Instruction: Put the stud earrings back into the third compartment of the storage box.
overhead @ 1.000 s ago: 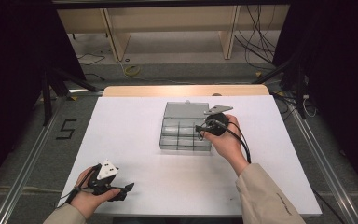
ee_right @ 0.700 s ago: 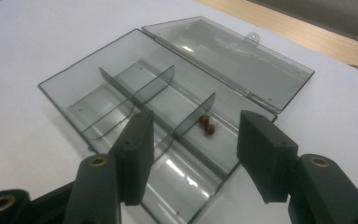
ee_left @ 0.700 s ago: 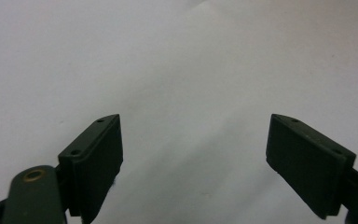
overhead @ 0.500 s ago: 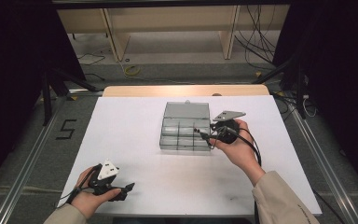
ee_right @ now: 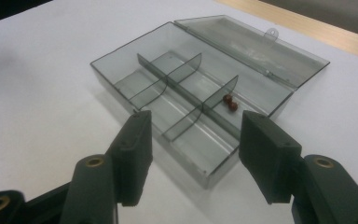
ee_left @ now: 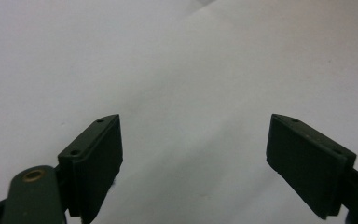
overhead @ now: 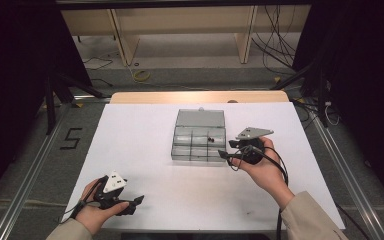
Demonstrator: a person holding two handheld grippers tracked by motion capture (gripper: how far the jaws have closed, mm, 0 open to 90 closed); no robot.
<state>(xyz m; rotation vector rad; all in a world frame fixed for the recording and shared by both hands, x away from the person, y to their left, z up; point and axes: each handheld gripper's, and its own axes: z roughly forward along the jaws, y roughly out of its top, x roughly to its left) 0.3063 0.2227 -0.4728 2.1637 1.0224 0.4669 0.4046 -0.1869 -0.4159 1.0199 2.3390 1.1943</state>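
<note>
1. A grey floor is seen at the far left of the high view, crossed by a metal rail (overhead: 27, 172) and marked with a dark figure "5" (overhead: 70, 138) just beside the table.
2. A white sheet (overhead: 145, 145) is spread over the table; a strip of bare wood (overhead: 195, 97) is left showing along the far edge.
3. The left gripper (overhead: 130, 205) is held low over the near-left part of the sheet, its jaws spread wide — nothing but white paper is seen between them in the left gripper view (ee_left: 193, 154).
4. A clear compartment box (overhead: 199, 140) is set at the table's middle, its lid (overhead: 200, 119) laid open flat on the far side; two small reddish-brown beads (ee_right: 230, 102) are lodged in a compartment next to the hinge.
5. The right gripper (overhead: 223, 154) is held just beside the box's right end, jaws parted and empty, pointed at the box.
6. Beyond the table, pale wooden furniture legs (overhead: 121, 42) and loose cables (overhead: 275, 30) are seen on the floor — darkness is kept to both sides.
</note>
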